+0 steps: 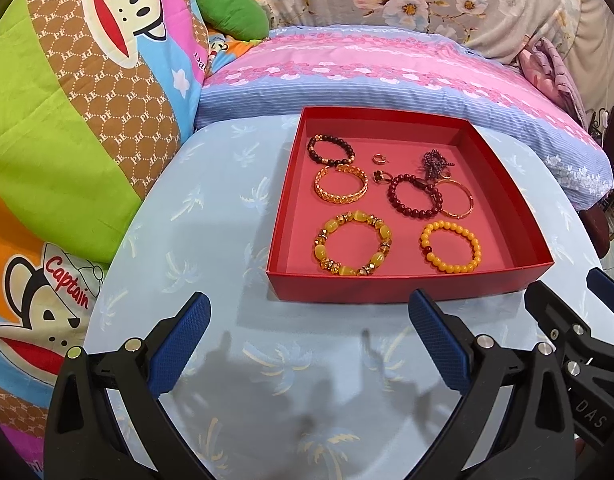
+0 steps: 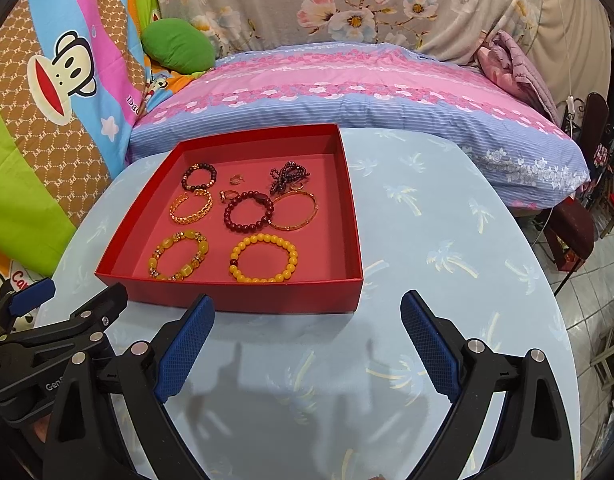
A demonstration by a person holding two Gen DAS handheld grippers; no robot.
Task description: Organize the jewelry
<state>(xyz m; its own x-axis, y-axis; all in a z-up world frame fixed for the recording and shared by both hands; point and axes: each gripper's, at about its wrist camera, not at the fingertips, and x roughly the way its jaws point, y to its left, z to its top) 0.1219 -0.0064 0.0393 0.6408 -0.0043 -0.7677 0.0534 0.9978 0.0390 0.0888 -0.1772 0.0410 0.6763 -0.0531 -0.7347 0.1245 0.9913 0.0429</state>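
Your jewelry all lies inside the red tray [image 1: 407, 284], which sits on the round counter [image 1: 211, 216] just in front of the bed [image 1: 387, 76]. The pieces are laid flat on the tray floor, most with a gap around them, probably so each can be picked out alone. The two yellow bead bracelets, a chunky one [image 1: 353, 244] and a plain one [image 1: 451, 246], lie along the near wall. A gold chain bracelet [image 1: 341, 184] and a dark bead bracelet [image 1: 331, 150] sit behind on the left.

The middle is more crowded. The dark red bead bracelet [image 1: 415, 198] overlaps the thin gold bangle [image 1: 455, 199], and a bunched dark chain [image 1: 437, 162] lies just behind them. Small rings [image 1: 379, 158] sit between the two groups.

This layout fits either a sorted tray or one waiting to be sorted; the frames do not settle which.

Your left hand-held gripper [image 1: 307, 340] hovers over bare counter short of the tray's near wall, fingers spread wide and holding nothing. Your right hand-held gripper [image 2: 307, 340] does the same just beside it, level and pointed forward, near the tray's right corner.
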